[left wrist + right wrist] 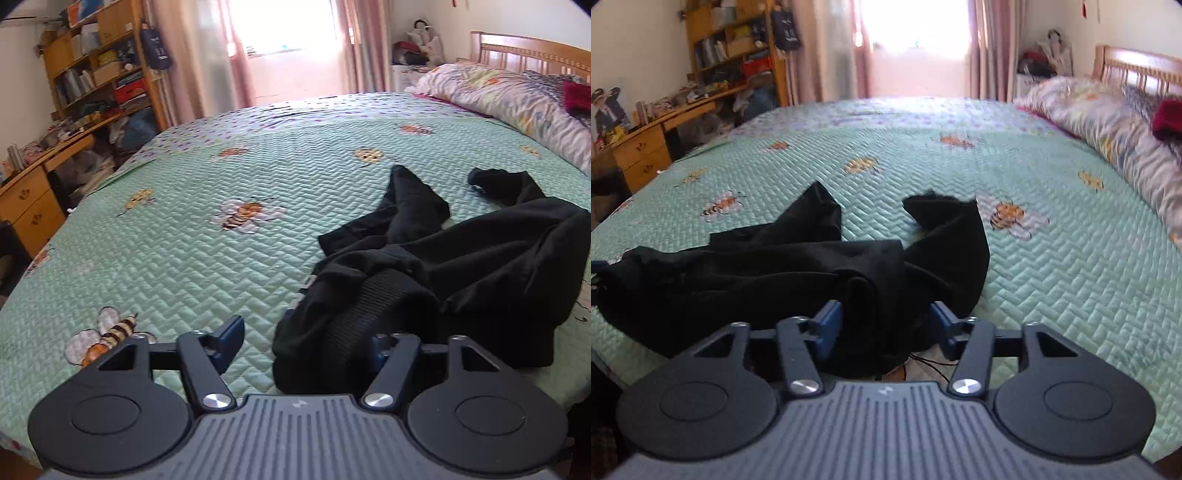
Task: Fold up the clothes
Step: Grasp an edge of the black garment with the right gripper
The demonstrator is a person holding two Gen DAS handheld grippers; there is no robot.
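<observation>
Black crumpled fabric garment [461,258] heaped on green quilted bed [184,240]; my left tongs [306,343], right tongs [886,325] spread, straddling near edge, pinching nothing, ready to grab.

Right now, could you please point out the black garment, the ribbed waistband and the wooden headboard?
black garment [798,273]: right wrist view, crumpled middle.
ribbed waistband [373,306]: left wrist view, ribbed band.
wooden headboard [532,50]: left wrist view, top rail.

Low in the frame the right tongs [886,325] stand open, blue pads either side of a fold of the black garment [783,273], not pressing it. The garment lies rumpled across the lower left of the green quilt [1052,277] on the bed, two ends pointing toward the window [916,40].
</observation>
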